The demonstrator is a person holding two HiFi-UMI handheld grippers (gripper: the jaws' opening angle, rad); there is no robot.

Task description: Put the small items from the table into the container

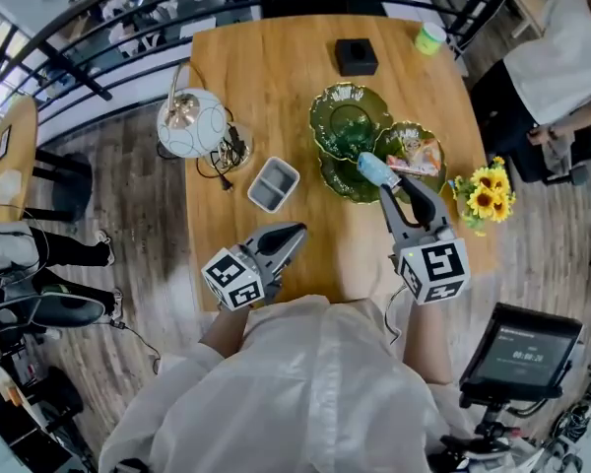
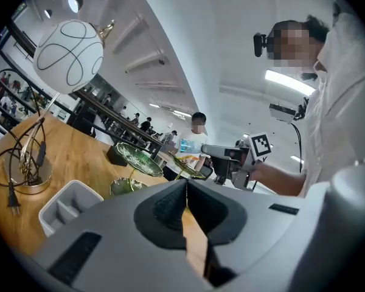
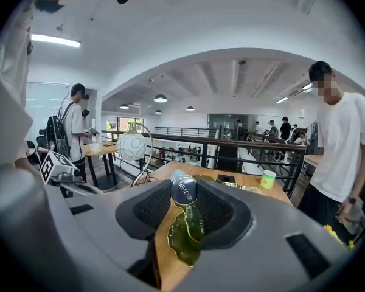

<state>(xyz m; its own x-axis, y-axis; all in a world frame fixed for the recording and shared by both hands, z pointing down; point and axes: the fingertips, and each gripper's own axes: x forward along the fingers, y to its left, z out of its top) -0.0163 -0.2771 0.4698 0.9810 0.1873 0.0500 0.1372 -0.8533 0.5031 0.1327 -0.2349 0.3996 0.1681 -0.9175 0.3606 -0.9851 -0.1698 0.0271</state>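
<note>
Right gripper (image 1: 382, 187) pinching small blue item (image 1: 373, 168), round-ended, smooth, over scalloped green glass dish (image 1: 337, 177). Left gripper (image 1: 295, 232) pressed together, empty, near bench (image 1: 266, 77) front edge. Grey divided container (image 1: 287, 167) just beyond, bare wood around it

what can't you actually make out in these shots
- Blue item in the right tool: right gripper view, the print on its end is too small to read, so what it is stays unclear.
- Grey container: left gripper view, its near end is hidden behind the left tool.
- Packets on the green plate: head view, print too small.
- Table: head view, near edge covered by the person's torso.
</note>
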